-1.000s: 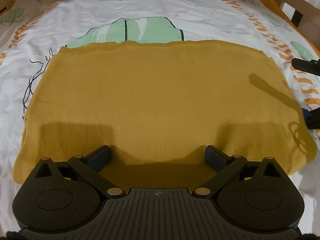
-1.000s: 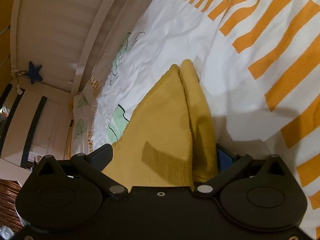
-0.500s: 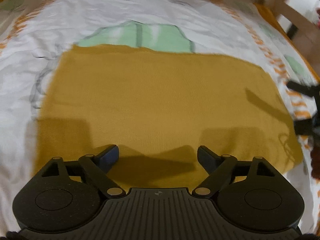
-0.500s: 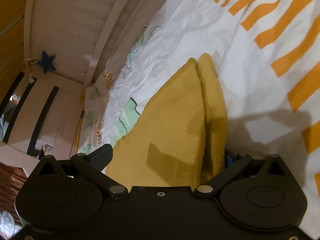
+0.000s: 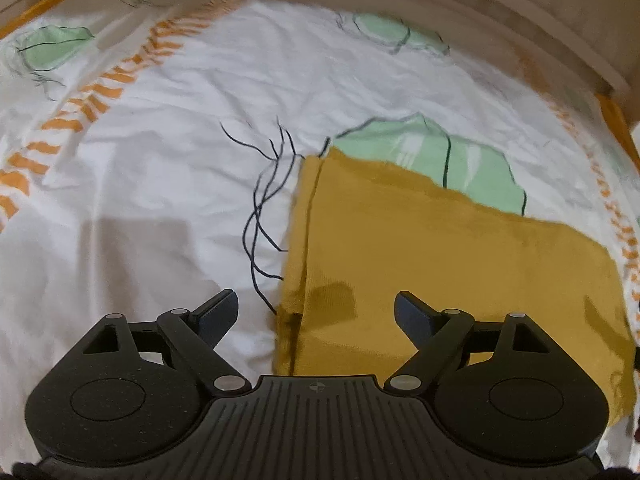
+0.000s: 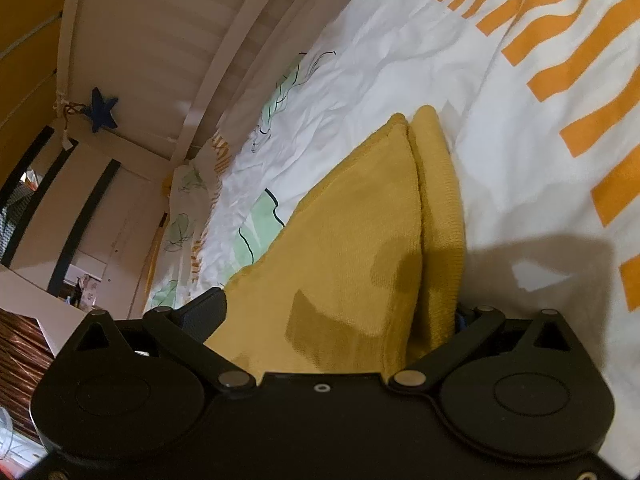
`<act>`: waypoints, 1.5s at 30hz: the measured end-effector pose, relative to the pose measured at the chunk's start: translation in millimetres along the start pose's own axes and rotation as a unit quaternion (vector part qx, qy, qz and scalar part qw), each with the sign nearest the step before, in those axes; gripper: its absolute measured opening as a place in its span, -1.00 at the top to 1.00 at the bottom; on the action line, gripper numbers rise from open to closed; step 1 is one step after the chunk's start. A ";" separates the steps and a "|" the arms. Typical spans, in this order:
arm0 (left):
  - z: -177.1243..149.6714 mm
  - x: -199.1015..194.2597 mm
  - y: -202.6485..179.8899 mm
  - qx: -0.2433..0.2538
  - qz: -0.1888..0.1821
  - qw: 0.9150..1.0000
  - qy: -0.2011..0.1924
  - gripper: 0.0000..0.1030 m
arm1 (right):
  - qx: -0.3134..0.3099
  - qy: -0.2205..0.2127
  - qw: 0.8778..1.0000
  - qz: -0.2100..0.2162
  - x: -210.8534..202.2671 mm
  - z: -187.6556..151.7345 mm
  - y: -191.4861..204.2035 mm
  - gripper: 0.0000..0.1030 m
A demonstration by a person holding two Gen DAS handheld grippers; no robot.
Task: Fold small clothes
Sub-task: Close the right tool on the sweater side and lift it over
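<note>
A mustard-yellow knitted garment (image 5: 440, 248) lies folded flat on the bed sheet (image 5: 160, 200), its doubled left edge running up the middle of the left wrist view. My left gripper (image 5: 316, 304) hovers open over that left edge, one finger above the bare sheet and the other above the cloth, gripping nothing. In the right wrist view the garment (image 6: 360, 220) fills the gap of my right gripper (image 6: 338, 308), whose jaws stand wide around its folded right edge. The left finger (image 6: 204, 312) shows beside the cloth; the right finger is mostly hidden behind the fold.
The sheet is white with orange stripes (image 6: 580, 92) and green leaf prints (image 5: 432, 156). A pale wooden bed rail (image 5: 480, 12) curves along the far side. A blue star (image 6: 102, 110) hangs on the slatted headboard, with cupboard doors (image 6: 80, 208) beyond.
My left gripper has swung from the middle of the garment's near side over to its left edge, and its jaws have narrowed a little. The right gripper has stayed at the right edge.
</note>
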State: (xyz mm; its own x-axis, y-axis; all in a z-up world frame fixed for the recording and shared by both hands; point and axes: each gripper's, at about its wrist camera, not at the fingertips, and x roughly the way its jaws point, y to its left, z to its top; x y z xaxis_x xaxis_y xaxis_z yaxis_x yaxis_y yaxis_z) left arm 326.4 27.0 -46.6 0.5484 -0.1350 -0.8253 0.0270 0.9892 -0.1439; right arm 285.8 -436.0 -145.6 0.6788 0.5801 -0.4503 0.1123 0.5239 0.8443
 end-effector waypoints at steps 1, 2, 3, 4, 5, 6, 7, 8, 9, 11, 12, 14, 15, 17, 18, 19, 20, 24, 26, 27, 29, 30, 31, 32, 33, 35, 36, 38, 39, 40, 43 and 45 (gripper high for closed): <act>3.2 1.9 -0.8 0.007 0.001 1.000 -0.001 -0.65 | -0.003 0.001 1.000 -0.002 0.3 0.1 1.0 -0.99; 4.4 1.7 -1.8 0.010 0.001 1.000 -0.005 -0.65 | -0.007 0.001 1.000 -0.007 0.5 -0.2 2.3 -0.97; 6.9 2.6 -2.7 0.014 0.002 1.000 -0.006 -0.65 | -0.012 0.001 1.000 -0.015 1.2 -1.0 4.4 -0.88; 6.8 2.3 -3.4 0.019 0.003 1.000 -0.006 -0.65 | -0.018 0.000 1.000 -0.025 2.0 -1.4 6.4 -0.67; 6.9 2.1 -4.4 0.020 0.003 1.000 -0.008 -0.65 | -0.022 0.001 0.999 -0.035 2.8 -2.1 7.8 -0.53; 6.8 0.8 -4.9 0.021 0.001 1.000 -0.011 -0.65 | -0.025 0.004 0.999 -0.041 4.1 -2.9 8.4 -0.28; 5.9 -0.6 -5.4 0.024 0.000 1.000 -0.011 -0.65 | -0.027 0.007 0.998 -0.047 5.7 -3.8 8.3 -0.15; 6.3 0.8 -4.8 0.027 -0.002 1.000 -0.008 -0.65 | -0.030 0.006 0.998 -0.055 6.0 -5.2 8.2 -0.11; 6.8 1.5 -4.0 0.027 -0.003 1.000 -0.005 -0.65 | -0.034 0.002 0.997 -0.065 5.6 -6.5 8.8 0.01; 8.6 1.2 -1.4 0.021 -0.005 1.000 -0.002 -0.65 | -0.039 -0.002 0.996 -0.085 3.9 -8.2 11.2 0.33; 9.7 1.0 -0.3 0.020 -0.006 1.000 -0.002 -0.65 | -0.041 -0.005 0.995 -0.094 2.3 -9.0 13.2 0.43; 11.6 0.1 2.0 0.018 -0.008 1.000 -0.001 -0.65 | -0.053 -0.012 0.993 -0.107 -0.7 -10.1 22.4 0.52; 12.3 -0.8 2.8 0.017 -0.009 1.000 -0.001 -0.65 | -0.065 -0.014 0.991 -0.117 -0.8 -10.1 29.9 0.53; 13.8 -1.6 4.8 0.016 -0.012 1.000 0.002 -0.65 | -0.088 -0.015 0.987 -0.136 -0.4 -8.8 46.0 0.53; 14.7 -1.8 6.2 0.014 -0.013 1.000 0.004 -0.65 | -0.097 -0.015 0.986 -0.139 0.1 -7.6 55.0 0.53; 15.4 -2.4 7.4 0.013 -0.013 1.000 0.005 -0.65 | -0.103 -0.013 0.985 -0.140 1.2 -6.4 63.4 0.53; 16.2 -3.2 8.6 0.012 -0.013 1.000 0.005 -0.65 | -0.111 -0.011 0.983 -0.144 2.8 -4.9 73.4 0.53; 20.4 -8.8 14.8 0.007 -0.014 1.000 0.001 -0.65 | -0.138 0.002 0.980 -0.142 16.0 -1.6 110.4 0.53; 22.8 -12.8 19.7 -0.001 -0.018 1.000 -0.004 -0.65 | -0.149 0.008 0.979 -0.138 25.4 -2.1 127.0 0.53; 24.2 -14.7 22.6 -0.005 -0.021 1.000 -0.007 -0.65 | -0.154 0.012 0.979 -0.135 31.7 -3.1 135.0 0.53; 26.4 -17.4 27.4 -0.011 -0.026 1.000 -0.008 -0.65 | -0.164 0.019 0.978 -0.128 44.2 -5.7 149.8 0.53; 27.4 -18.9 30.6 -0.015 -0.026 1.000 -0.010 -0.65 | -0.169 0.022 0.978 -0.125 52.4 -7.8 157.7 0.53; 28.2 -20.0 32.8 -0.018 -0.024 0.999 -0.012 -0.65 | -0.173 0.026 0.977 -0.122 59.2 -10.1 164.0 0.53; 29.2 -21.3 35.7 -0.021 -0.022 0.999 -0.013 -0.65 | -0.178 0.031 0.976 -0.118 65.5 -13.3 169.9 0.53; 30.1 -22.6 38.0 -0.022 -0.020 0.999 -0.015 -0.65 | -0.183 0.036 0.976 -0.115 73.2 -16.8 176.9 0.53; 32.3 -25.9 43.2 -0.027 -0.017 0.999 -0.020 -0.65 | -0.193 0.047 0.974 -0.109 87.9 -23.9 188.8 0.53; 33.5 -27.0 45.4 -0.029 -0.017 0.999 -0.022 -0.65 | -0.199 0.053 0.973 -0.107 96.2 -28.3 194.7 0.53; 35.7 -28.8 50.4 -0.035 -0.018 0.999 -0.025 -0.65 | -0.209 0.066 0.970 -0.103 112.2 -37.6 205.3 0.53; 36.5 -29.3 52.9 -0.039 -0.019 0.999 -0.025 -0.65 | -0.212 0.072 0.969 -0.101 120.9 -43.1 210.3 0.53; 37.3 -29.8 56.2 -0.043 -0.020 0.999 -0.025 -0.65 | -0.214 0.078 0.968 -0.100 129.4 -48.1 214.1 0.53; 38.9 -31.0 63.8 -0.052 -0.023 0.998 -0.025 -0.65 | -0.224 0.093 0.965 -0.100 150.6 -61.8 223.2 0.53; 39.9 -31.4 68.1 -0.055 -0.021 0.998 -0.026 -0.65 | -0.234 0.100 0.962 -0.103 161.0 -70.5 229.5 0.53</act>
State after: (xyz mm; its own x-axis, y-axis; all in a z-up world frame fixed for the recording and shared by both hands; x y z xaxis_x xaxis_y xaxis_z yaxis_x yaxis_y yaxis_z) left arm 344.4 100.9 -8.6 0.5910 -0.1697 -0.7887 -0.0394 0.9704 -0.2383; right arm 369.8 -178.4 -44.8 0.5193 0.5180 -0.6797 -0.1417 0.8365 0.5293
